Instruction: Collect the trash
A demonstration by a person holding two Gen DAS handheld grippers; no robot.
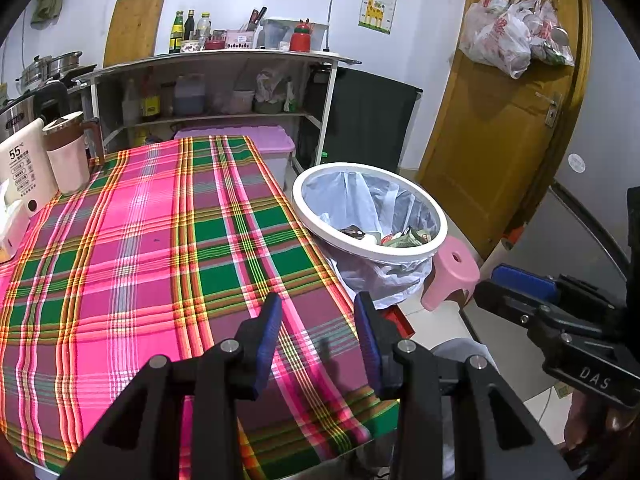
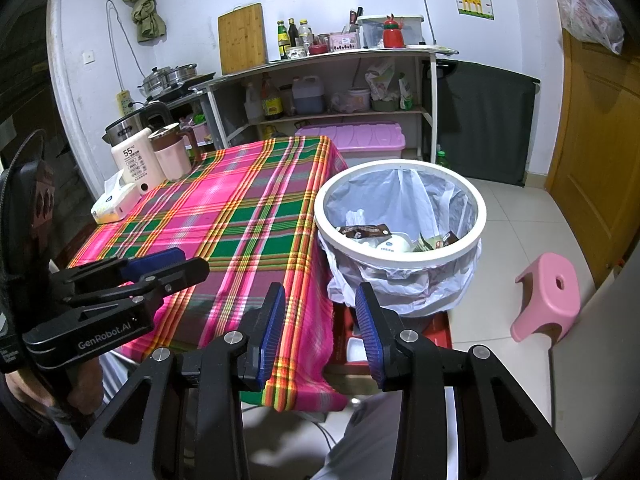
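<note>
Plaid table [image 1: 160, 240], trash bin [image 2: 400, 248] beyond open right tongs [image 2: 320, 320]

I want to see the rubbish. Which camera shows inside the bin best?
The right wrist view: it looks down into the bin, showing wrappers on its liner. The left wrist view shows the bin more side-on, with less rubbish visible.

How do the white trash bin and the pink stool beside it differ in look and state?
The trash bin is round, white-rimmed and lined with a clear plastic bag; the pink stool is a solid pink with a hole in its seat. The bin holds wrappers and other trash; the stool carries nothing. The bin stands against the plaid table; the stool stands apart on the tiles. Both are upright.
</note>
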